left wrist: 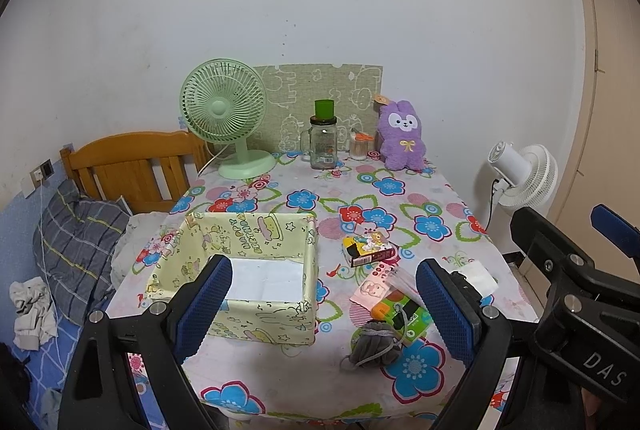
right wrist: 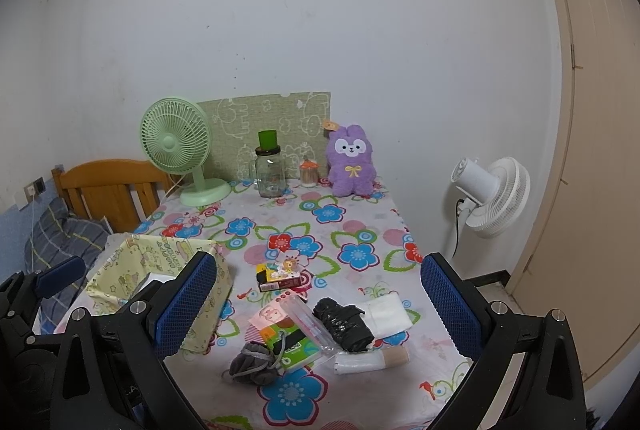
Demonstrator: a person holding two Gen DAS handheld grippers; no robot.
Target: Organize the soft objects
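Note:
A yellow fabric box (left wrist: 248, 230) stands open on the floral table, with white paper on its floor. Right of it lies a clutter of small things: a grey drawstring pouch (right wrist: 254, 360), a green tissue pack (right wrist: 296, 344), a black crumpled bag (right wrist: 344, 322), a white folded cloth (right wrist: 388, 314) and a cartoon-printed carton (right wrist: 280, 276). A purple plush bunny (right wrist: 352, 161) sits upright at the table's far edge. My left gripper (left wrist: 326, 306) hovers open over the box's near right corner. Above the clutter my right gripper (right wrist: 320, 306) is open. Neither holds anything.
At the back stand a green desk fan (left wrist: 224, 109), a glass mug-jar (left wrist: 323, 141) with a green cup on top, and a swab jar (left wrist: 360, 145). A bed with a wooden headboard (left wrist: 132, 165) lies left. A white floor fan (right wrist: 492, 197) and a door (right wrist: 592, 149) are to the right.

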